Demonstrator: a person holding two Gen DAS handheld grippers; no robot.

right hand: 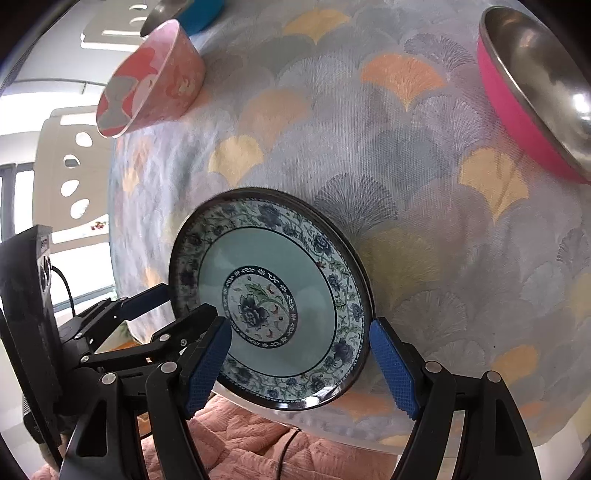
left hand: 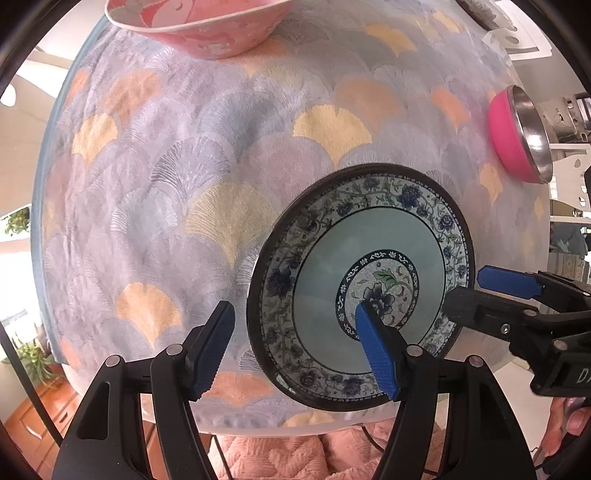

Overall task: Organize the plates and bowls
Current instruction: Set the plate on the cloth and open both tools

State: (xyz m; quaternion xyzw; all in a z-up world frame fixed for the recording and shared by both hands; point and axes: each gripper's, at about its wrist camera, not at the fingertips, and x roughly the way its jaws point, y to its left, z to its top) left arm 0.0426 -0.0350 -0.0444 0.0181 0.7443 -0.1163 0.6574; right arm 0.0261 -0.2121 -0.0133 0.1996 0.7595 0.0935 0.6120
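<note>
A blue-and-white floral plate (left hand: 369, 258) lies near the table's front edge; it also shows in the right wrist view (right hand: 314, 280). My left gripper (left hand: 299, 347) is open, its jaws astride the plate's left rim, one finger over the plate. My right gripper (right hand: 299, 365) is open, its jaws astride the plate's near right part. The right gripper also shows in the left wrist view (left hand: 469, 291) at the plate's right rim. A pink patterned bowl (left hand: 195, 26) (right hand: 151, 81) stands at the far side. A pink steel-lined bowl (left hand: 521, 136) (right hand: 532, 92) stands at the right.
The table wears a fan-patterned cloth (left hand: 203, 184) (right hand: 424, 184). A blue bowl (right hand: 199, 14) sits behind the pink patterned bowl. A pink quilted cushion (right hand: 240, 443) lies below the table's front edge.
</note>
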